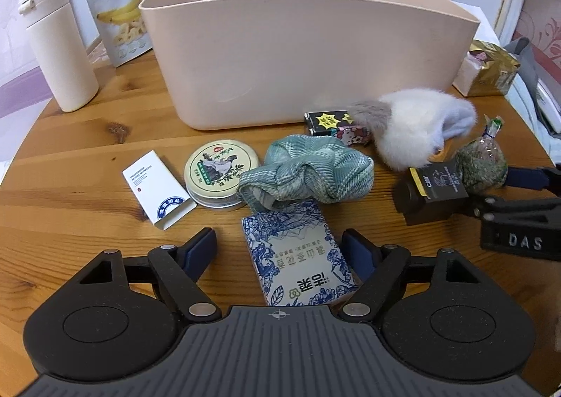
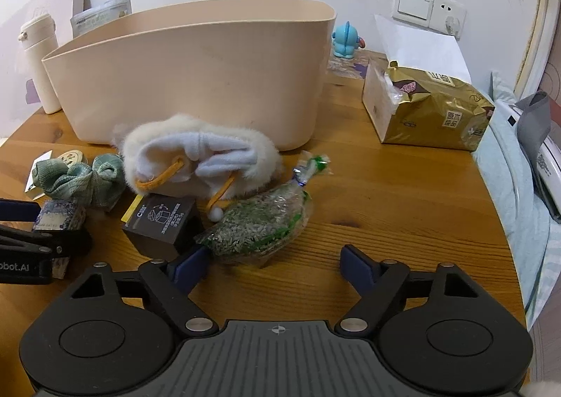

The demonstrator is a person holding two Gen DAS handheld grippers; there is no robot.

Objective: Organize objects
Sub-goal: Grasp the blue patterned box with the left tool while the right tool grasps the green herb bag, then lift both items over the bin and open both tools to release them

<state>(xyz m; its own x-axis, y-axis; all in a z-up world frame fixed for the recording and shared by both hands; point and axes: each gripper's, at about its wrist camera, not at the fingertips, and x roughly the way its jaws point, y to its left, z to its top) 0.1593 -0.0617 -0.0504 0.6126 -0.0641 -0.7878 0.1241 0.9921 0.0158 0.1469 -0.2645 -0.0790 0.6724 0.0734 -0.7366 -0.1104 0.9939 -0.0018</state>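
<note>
A beige tub (image 1: 301, 57) stands at the back of the wooden table; it also shows in the right wrist view (image 2: 196, 81). My left gripper (image 1: 280, 250) is open, its jaws either side of a blue-and-white patterned box (image 1: 298, 257). My right gripper (image 2: 273, 264) is open just in front of a clear bag of green-grey bits (image 2: 259, 225), its left finger beside the bag. A black box (image 2: 161, 225), a fluffy white pouch (image 2: 200, 155), a green scrunchie (image 1: 305, 172), a round tin (image 1: 221, 169) and a white card box (image 1: 157, 190) lie around.
A white bottle (image 1: 59, 43) and a banana snack bag (image 1: 119, 8) stand at the back left. A gold packet (image 2: 427, 109) and a blue toy (image 2: 345, 41) are at the back right. The table edge curves on the right, with bedding beyond.
</note>
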